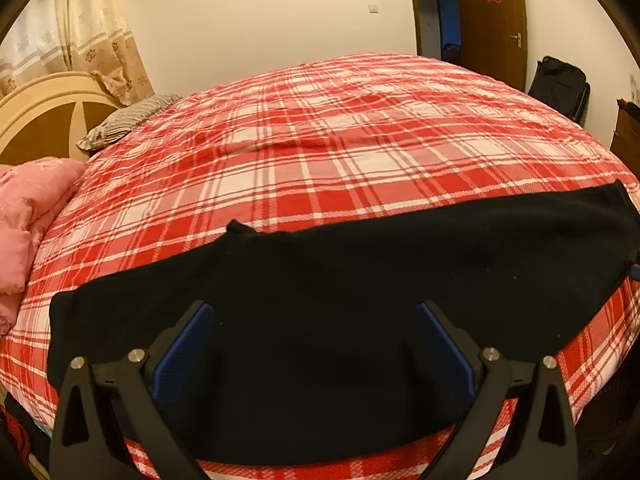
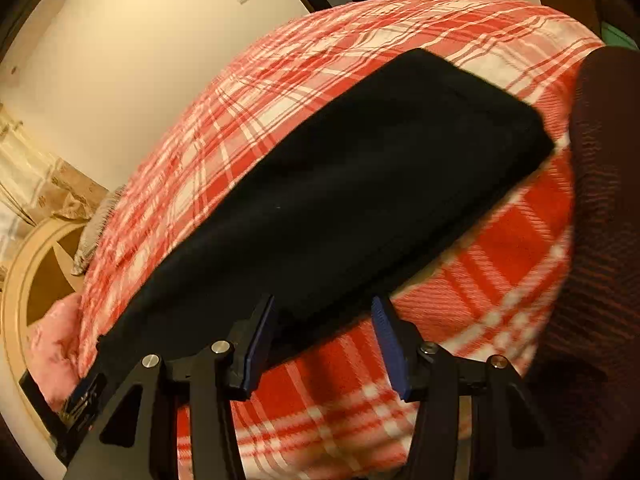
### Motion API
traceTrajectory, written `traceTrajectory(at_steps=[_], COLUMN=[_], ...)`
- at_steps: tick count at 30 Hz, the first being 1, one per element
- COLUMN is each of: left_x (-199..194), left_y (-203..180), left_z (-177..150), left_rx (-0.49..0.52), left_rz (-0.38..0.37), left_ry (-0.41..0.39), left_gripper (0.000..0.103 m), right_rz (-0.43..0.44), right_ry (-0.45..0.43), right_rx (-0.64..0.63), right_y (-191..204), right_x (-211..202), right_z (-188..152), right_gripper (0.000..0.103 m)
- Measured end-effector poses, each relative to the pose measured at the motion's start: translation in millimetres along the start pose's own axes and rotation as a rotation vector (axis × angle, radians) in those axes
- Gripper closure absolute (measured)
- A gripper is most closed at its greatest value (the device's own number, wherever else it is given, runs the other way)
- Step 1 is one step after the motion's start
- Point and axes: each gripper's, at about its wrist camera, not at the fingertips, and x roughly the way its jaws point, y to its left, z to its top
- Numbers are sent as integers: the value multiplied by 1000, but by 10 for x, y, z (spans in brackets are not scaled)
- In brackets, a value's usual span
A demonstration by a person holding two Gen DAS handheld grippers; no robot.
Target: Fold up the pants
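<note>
Both grippers, left [image 1: 314,316] and right [image 2: 322,312], hover spread wide and empty over the pants [image 1: 360,280], probably lining up the next fold.

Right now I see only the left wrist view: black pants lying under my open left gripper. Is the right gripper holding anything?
Observer: No. The right gripper is open and holds nothing.
Operator: Where is it?
Observer: At a long edge of the pants, with one finger over the cloth and the other over the plaid bedspread.
Operator: Anything close beside it?
Observer: Yes, the person's dark red knitted clothing fills the right side of that view.
</note>
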Motion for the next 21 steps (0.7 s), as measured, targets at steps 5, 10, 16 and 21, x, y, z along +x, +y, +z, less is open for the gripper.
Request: traceTrajectory(at_steps=[5, 10, 16, 21], left_x=[36, 38, -16, 13], left_y=[25, -12, -67, -180], left_z=[-11, -9, 33, 84], left_rx=[-25, -18, 11, 42], left_rz=[-9, -17, -25, -56], left_ry=[16, 16, 0, 7], left_gripper=[0, 0, 0, 0], right_rz=[-7, 9, -80, -47], right_ry=[-37, -13, 35, 67], right_rx=[-29, -24, -93, -55], right_y=[75, 29, 61, -68], right_x=[-22, -5, -131, -42], right_z=[27, 31, 50, 26], right_gripper=[78, 96, 97, 90])
